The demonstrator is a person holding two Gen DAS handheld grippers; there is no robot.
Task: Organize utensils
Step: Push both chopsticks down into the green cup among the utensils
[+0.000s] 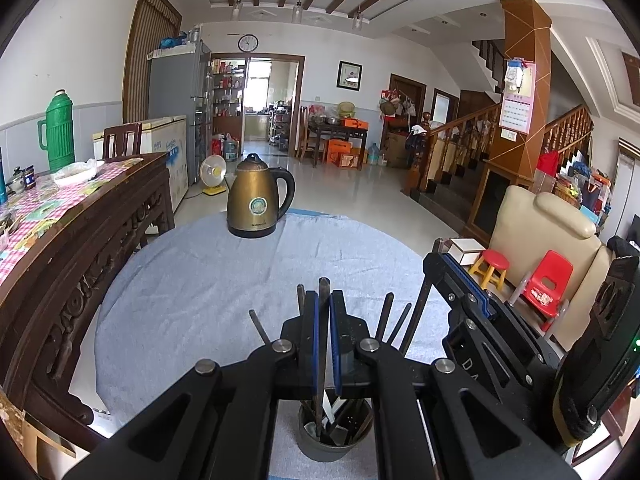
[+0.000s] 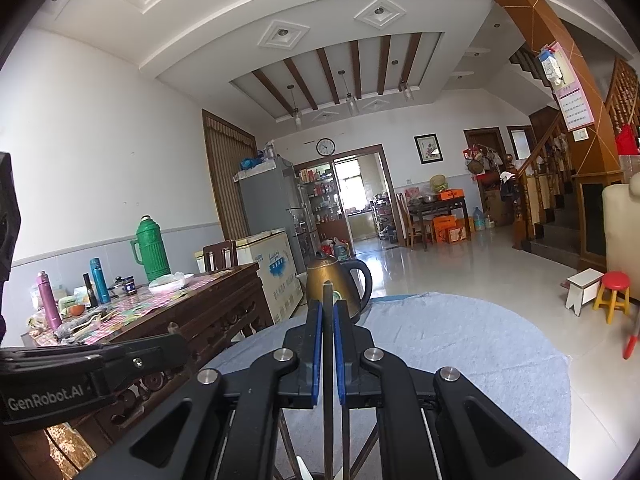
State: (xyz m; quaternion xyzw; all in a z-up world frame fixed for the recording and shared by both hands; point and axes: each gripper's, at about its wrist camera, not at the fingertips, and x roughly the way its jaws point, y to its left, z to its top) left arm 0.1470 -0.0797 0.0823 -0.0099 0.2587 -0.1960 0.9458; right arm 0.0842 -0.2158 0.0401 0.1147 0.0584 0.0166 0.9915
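In the left wrist view my left gripper (image 1: pixel 323 300) is shut on a dark utensil handle (image 1: pixel 323 292) that runs down into a grey holder cup (image 1: pixel 334 436) on the blue cloth. Several other dark utensils (image 1: pixel 394 320) stand in the cup. My right gripper (image 1: pixel 460 264) appears at the right of that view, shut on another dark utensil (image 1: pixel 416 312). In the right wrist view my right gripper (image 2: pixel 328 312) is shut on that thin dark utensil (image 2: pixel 328 360), which points upward; the cup is mostly hidden below it.
A brass electric kettle (image 1: pixel 258 200) stands at the far edge of the round table with a blue cloth (image 1: pixel 200 280). A carved wooden table (image 1: pixel 72 220) with a green thermos (image 1: pixel 60 132) and bottles is on the left. A cream chair (image 1: pixel 544 264) and red stools are on the right.
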